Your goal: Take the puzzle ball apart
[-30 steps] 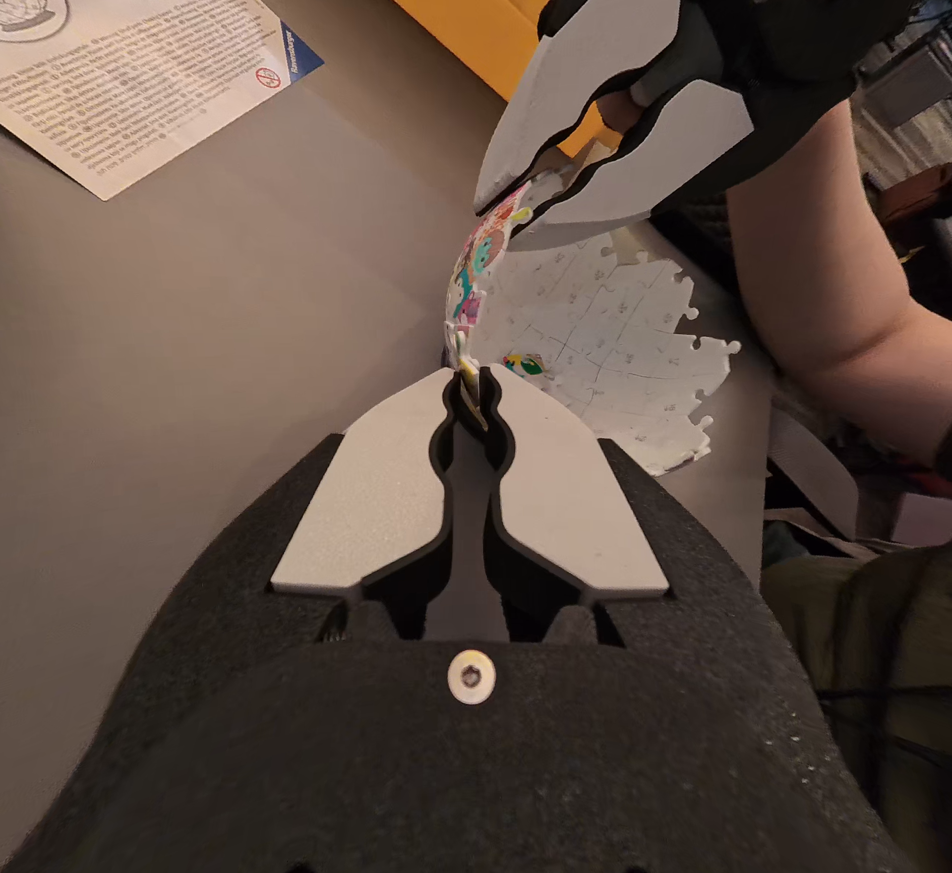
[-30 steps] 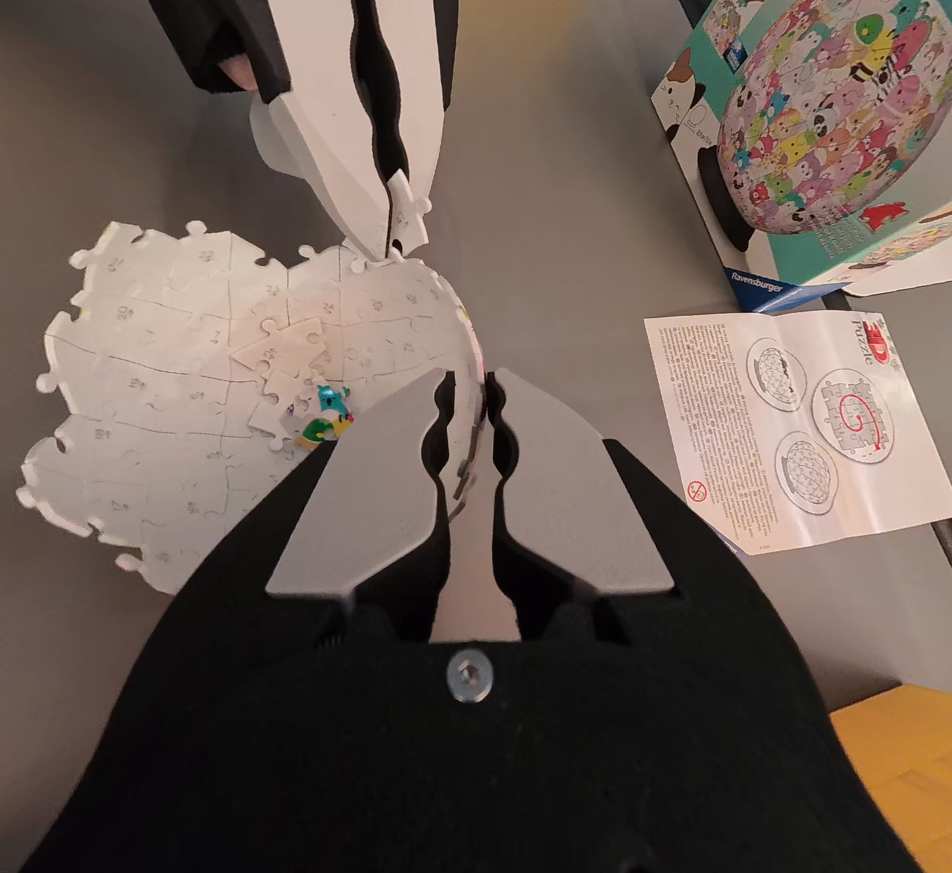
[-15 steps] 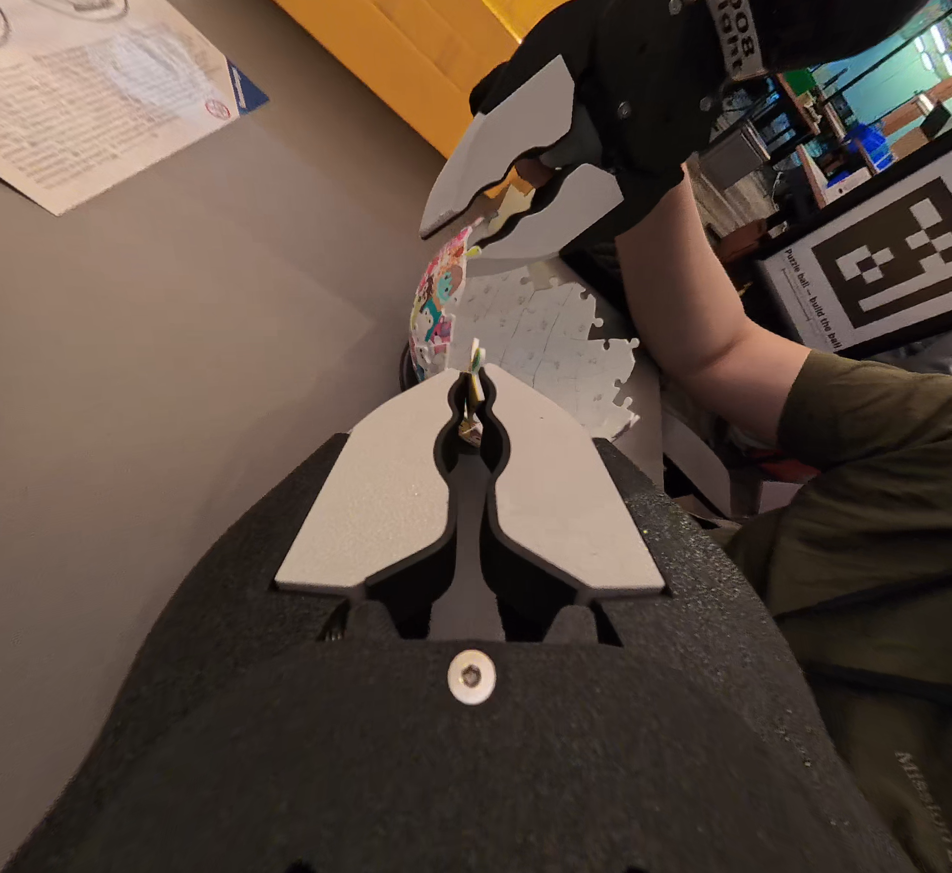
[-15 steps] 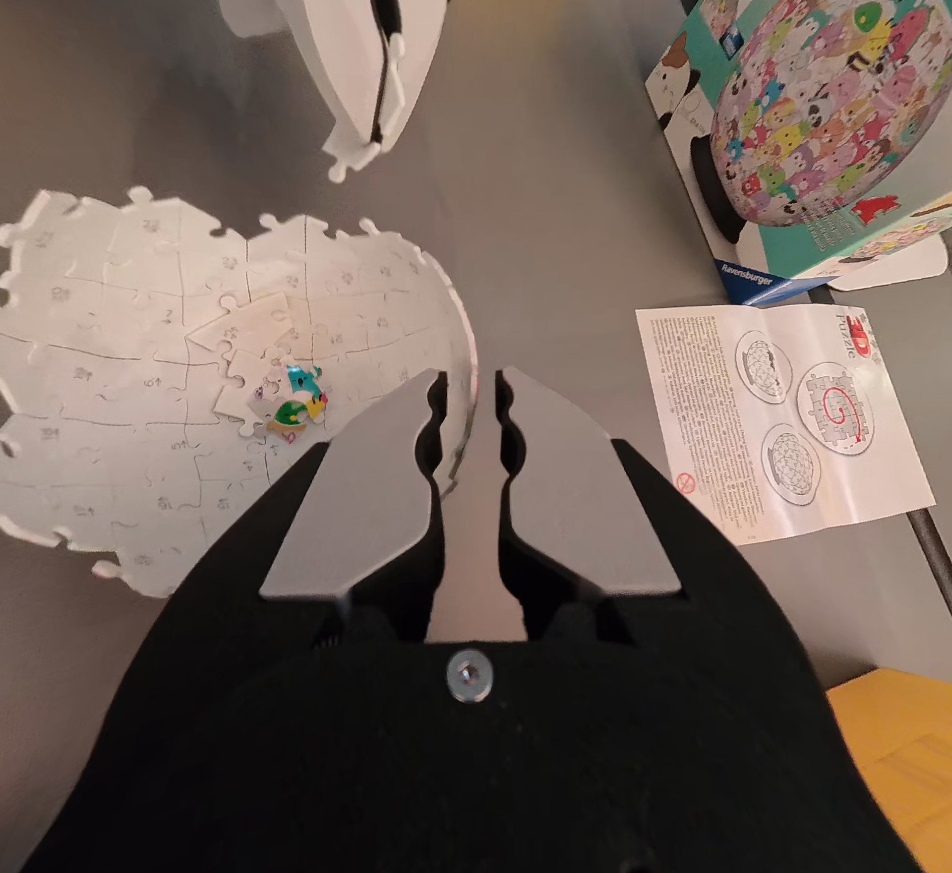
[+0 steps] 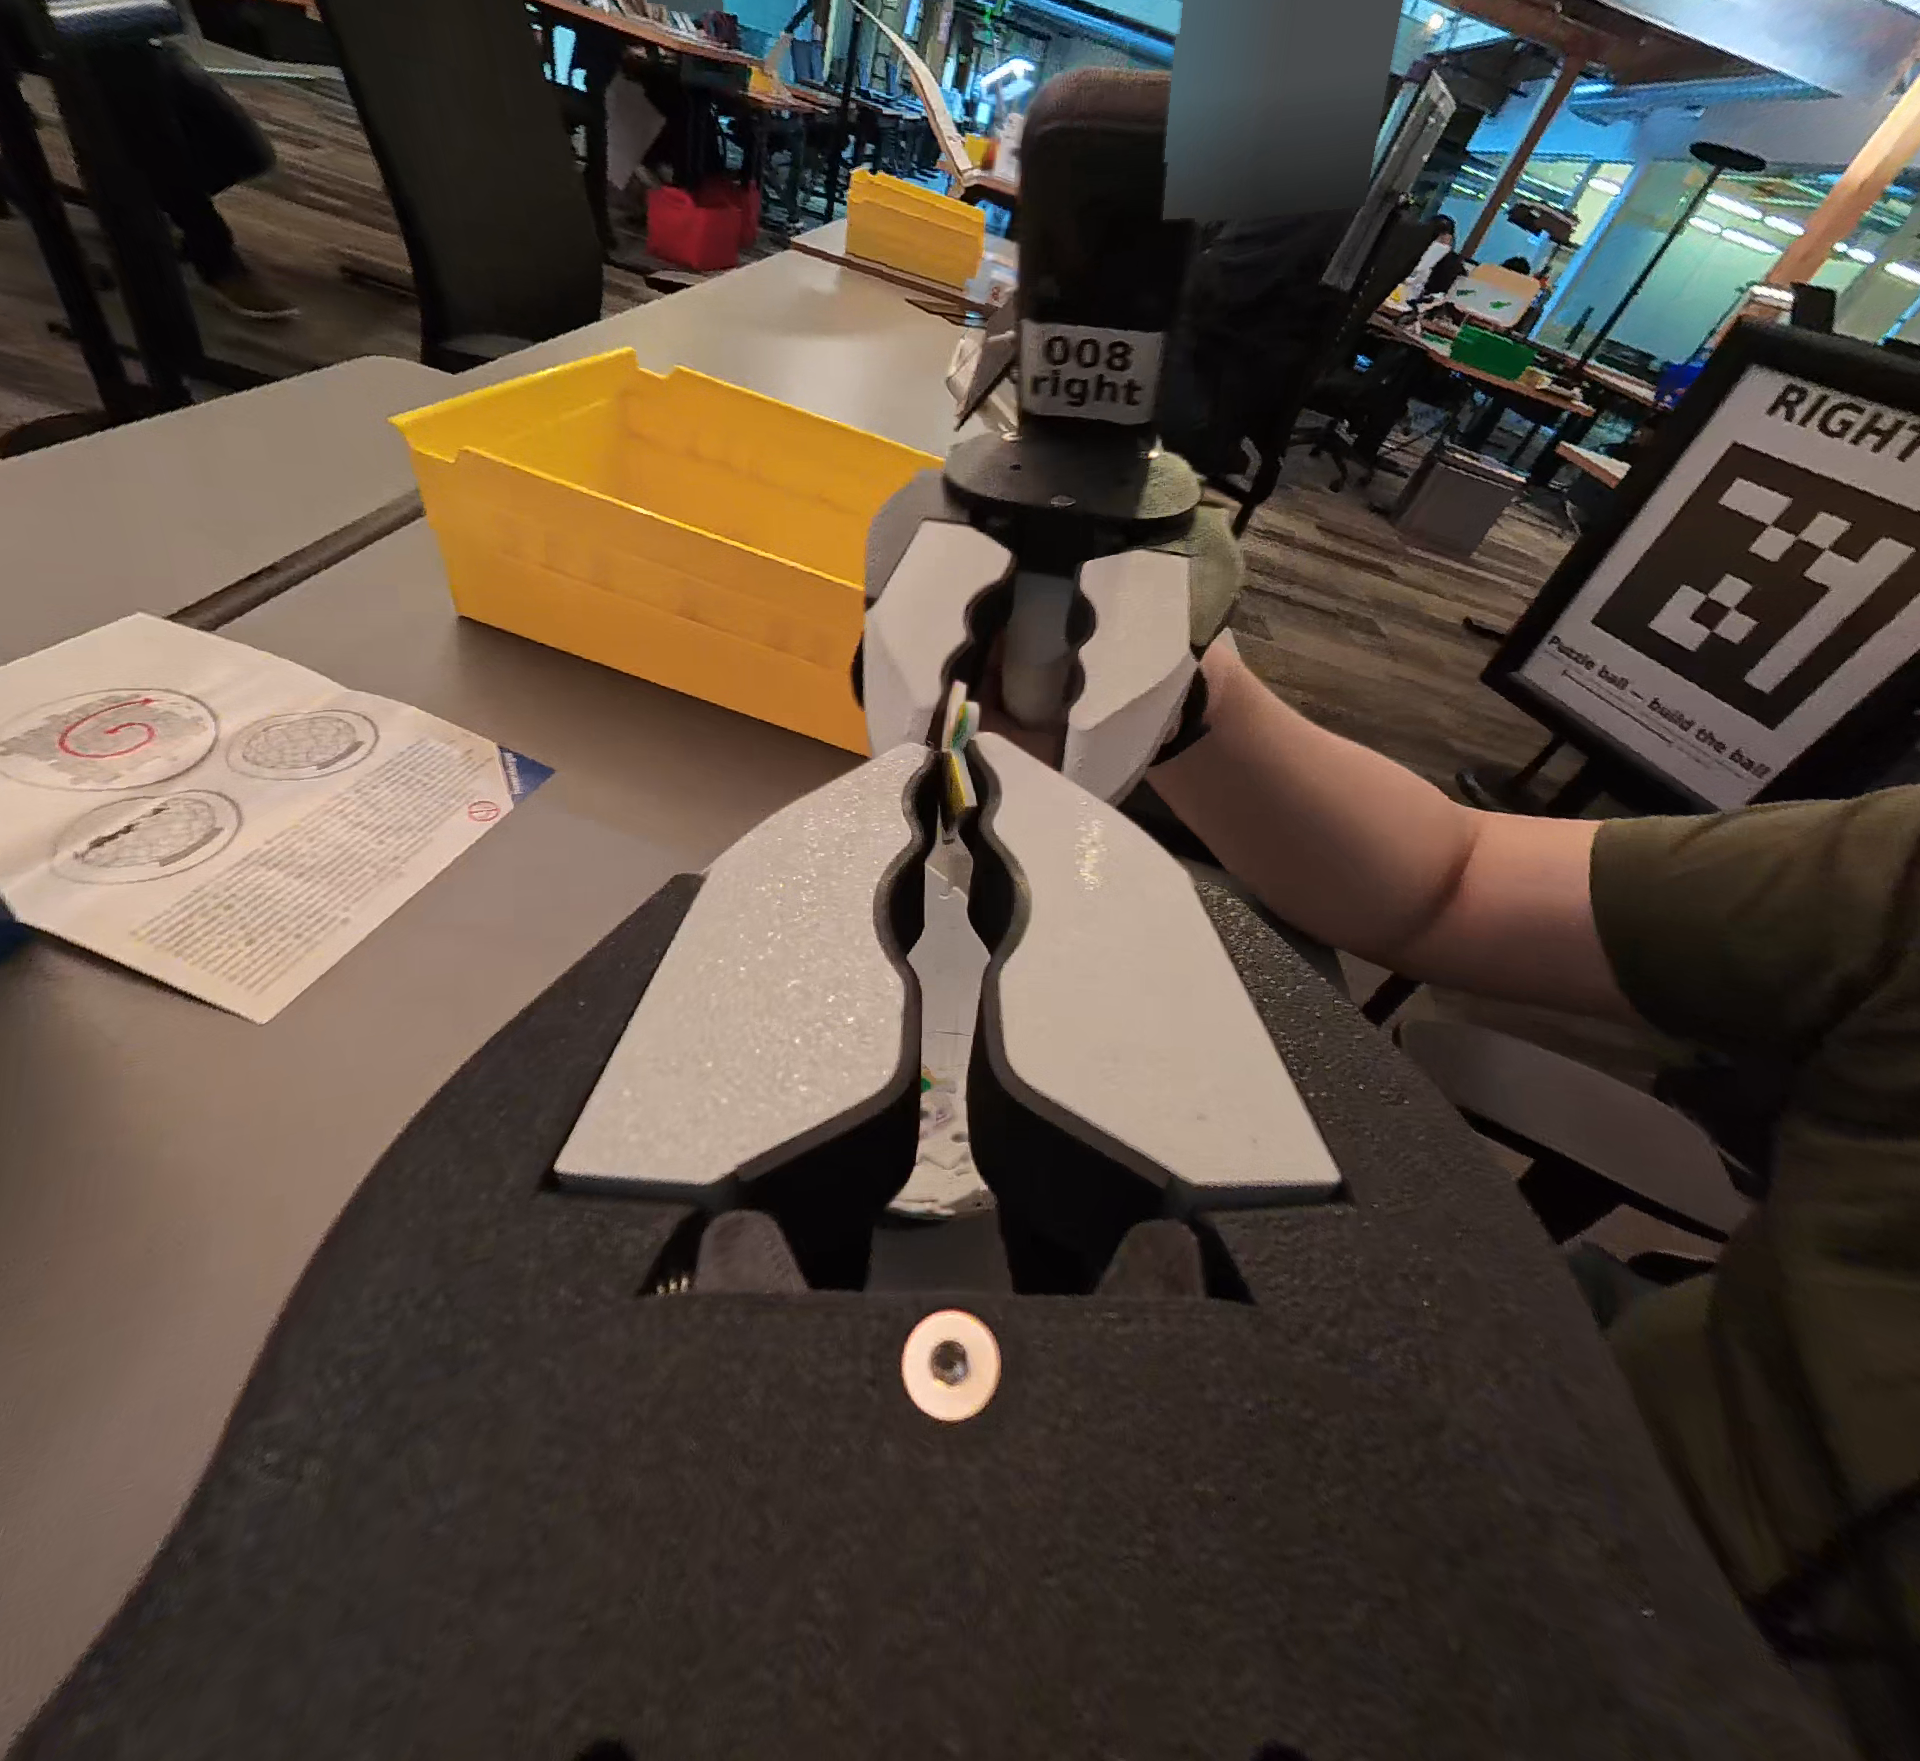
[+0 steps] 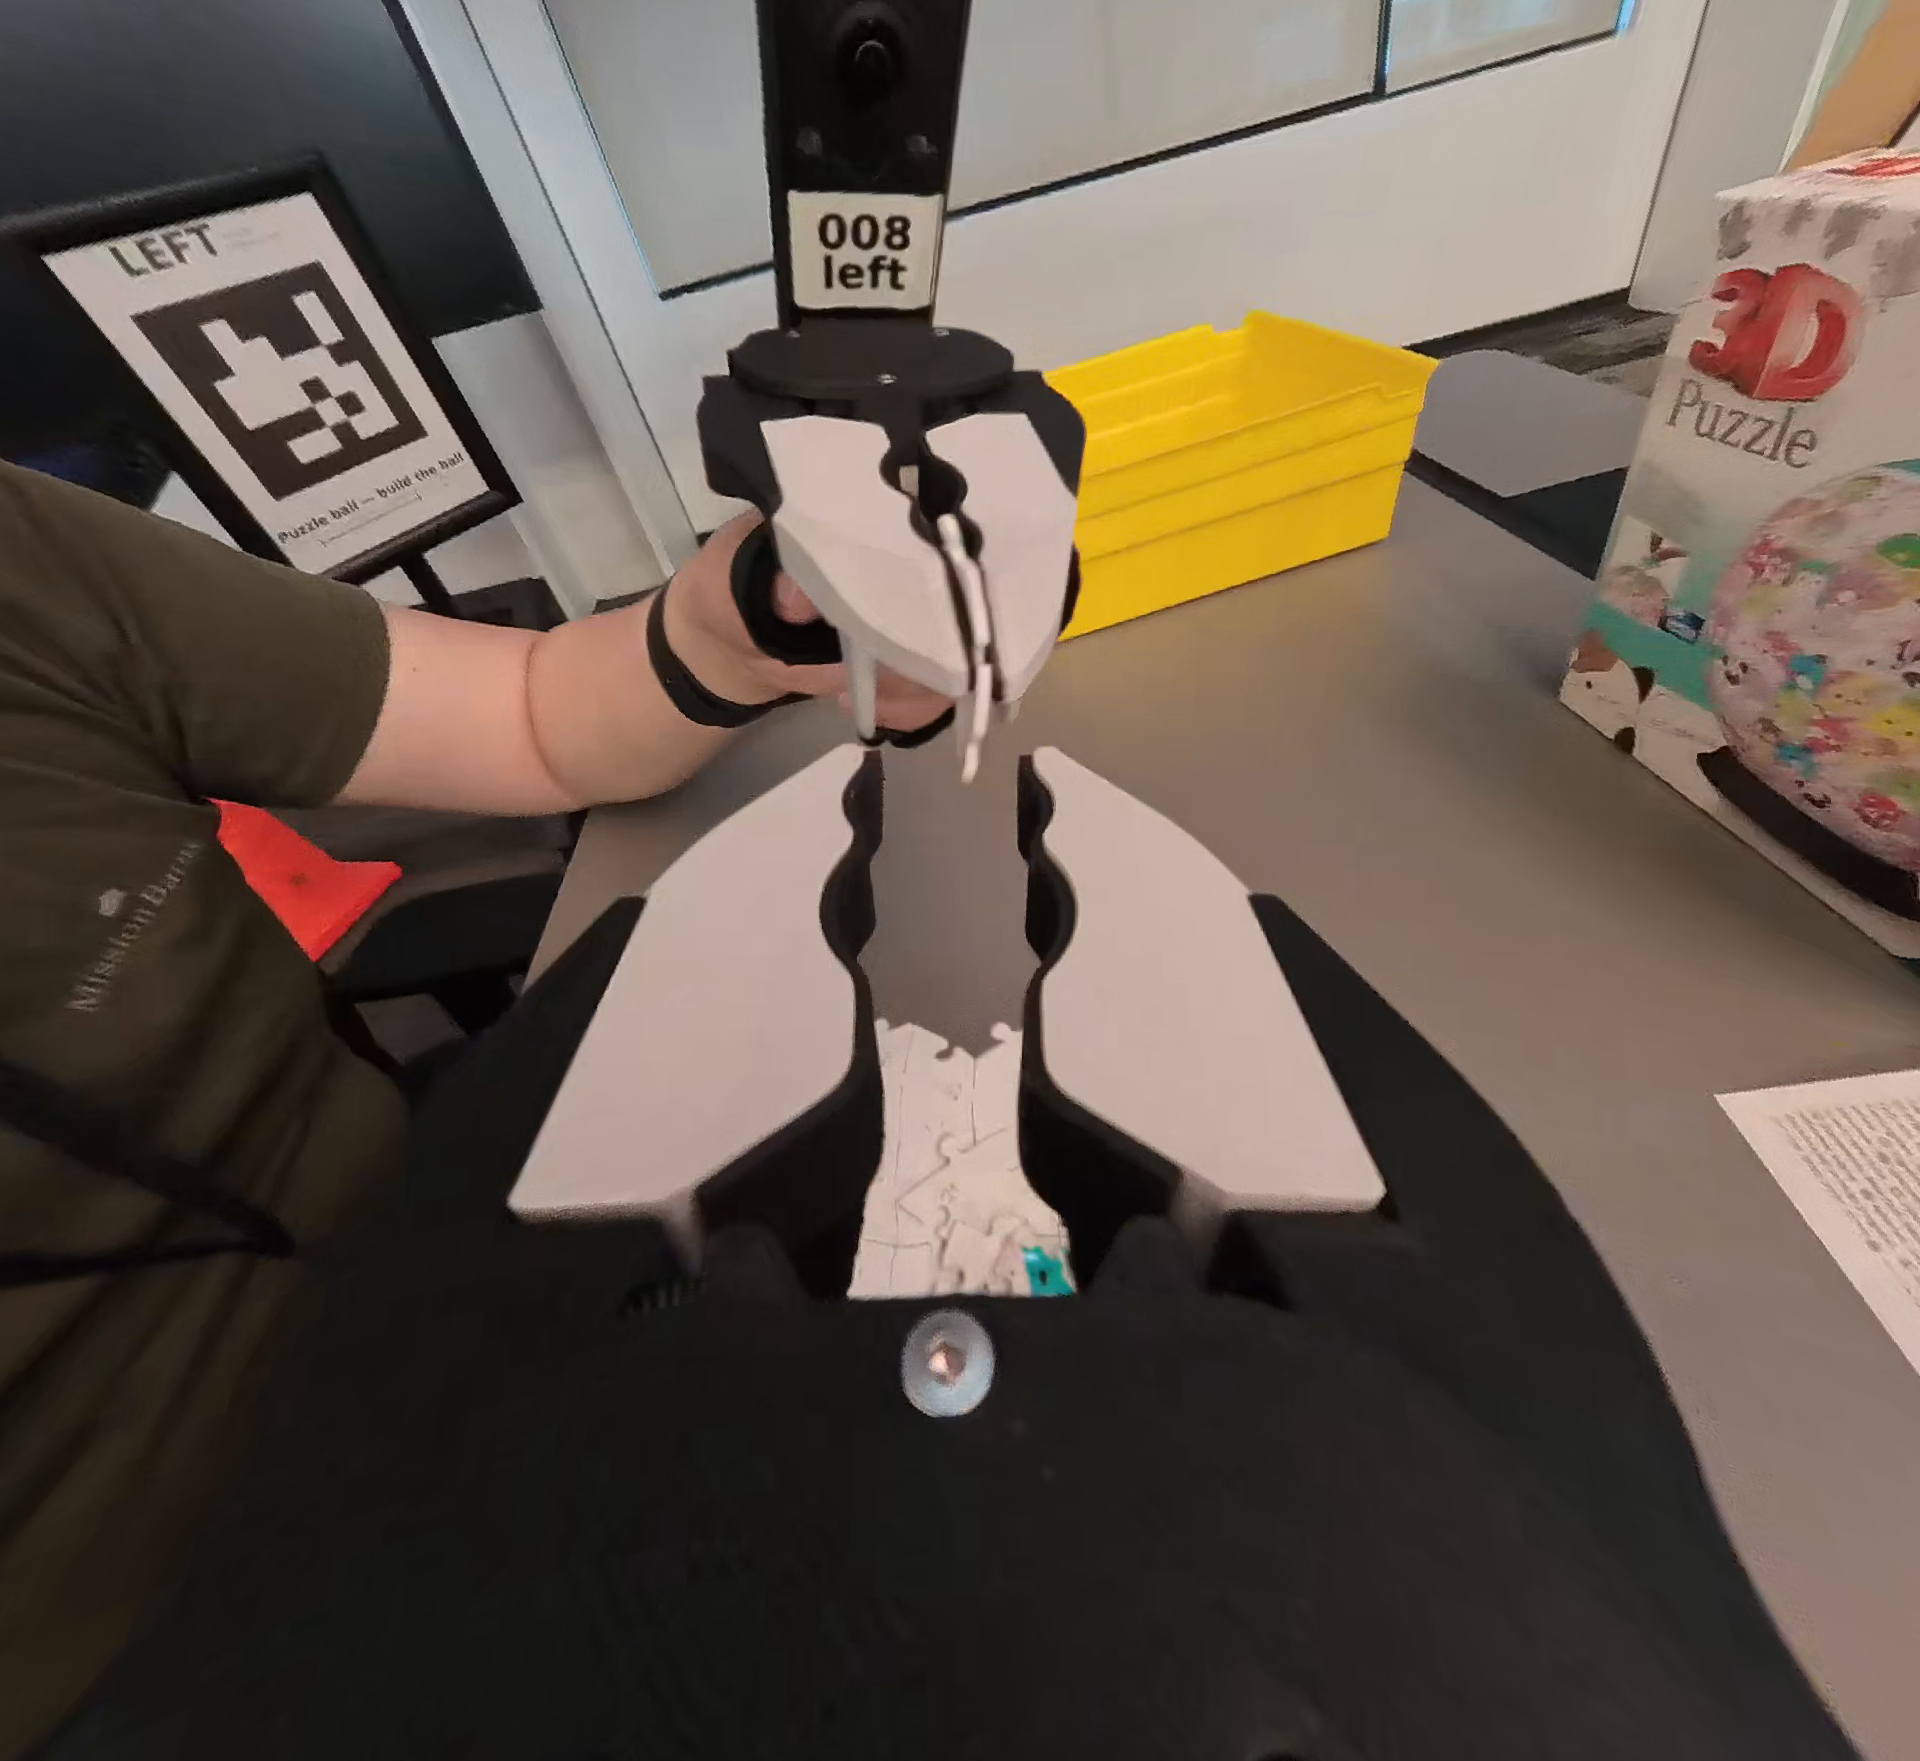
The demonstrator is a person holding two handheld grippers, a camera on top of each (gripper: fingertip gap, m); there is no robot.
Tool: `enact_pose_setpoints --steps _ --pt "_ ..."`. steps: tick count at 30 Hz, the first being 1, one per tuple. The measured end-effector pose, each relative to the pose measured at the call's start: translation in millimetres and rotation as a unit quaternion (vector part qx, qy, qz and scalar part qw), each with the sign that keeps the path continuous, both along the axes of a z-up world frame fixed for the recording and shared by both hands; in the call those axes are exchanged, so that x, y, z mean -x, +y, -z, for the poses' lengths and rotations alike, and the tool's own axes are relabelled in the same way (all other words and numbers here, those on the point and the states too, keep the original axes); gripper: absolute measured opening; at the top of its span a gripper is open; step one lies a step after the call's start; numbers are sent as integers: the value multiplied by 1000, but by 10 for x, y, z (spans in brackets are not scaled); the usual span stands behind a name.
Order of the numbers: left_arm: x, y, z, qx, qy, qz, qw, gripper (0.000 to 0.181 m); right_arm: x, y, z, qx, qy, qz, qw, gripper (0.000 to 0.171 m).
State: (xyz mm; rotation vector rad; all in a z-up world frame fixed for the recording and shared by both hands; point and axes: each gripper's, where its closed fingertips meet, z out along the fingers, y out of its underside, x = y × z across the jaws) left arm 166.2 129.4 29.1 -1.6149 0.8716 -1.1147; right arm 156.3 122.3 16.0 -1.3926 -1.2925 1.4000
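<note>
A thin, light, rigid puzzle piece (image 5: pixel 958 755) is pinched edge-on at the tips of the left gripper (image 5: pixel 951 781), the right gripper (image 6: pixel 948 761) is held parted and empty, and the brittle-edged puzzle ball shell (image 6: pixel 940 1140) below on the table (image 6: pixel 1403 880) is best taken by its rim.

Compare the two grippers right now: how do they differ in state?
The left gripper is shut on a puzzle piece; the right gripper is open and holds nothing. In the right wrist view the left gripper points down toward the table, the piece edge-on. Both are raised and face each other.
</note>
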Motion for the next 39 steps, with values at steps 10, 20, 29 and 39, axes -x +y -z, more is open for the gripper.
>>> enact_pose_setpoints --steps 10,20,29,39 --pt "225 -6 -277 -13 -30 -11 999 56 -730 417 -149 -26 -128 123 984 3" --pt "212 -20 -90 -26 59 -7 998 48 -2793 1579 1287 270 -478 315 774 3" --pt "263 118 222 -13 140 -39 989 49 -2993 1737 1379 215 -490 353 768 18" --pt "203 298 841 41 223 -29 974 35 -1071 807 -166 -101 -119 223 962 28"
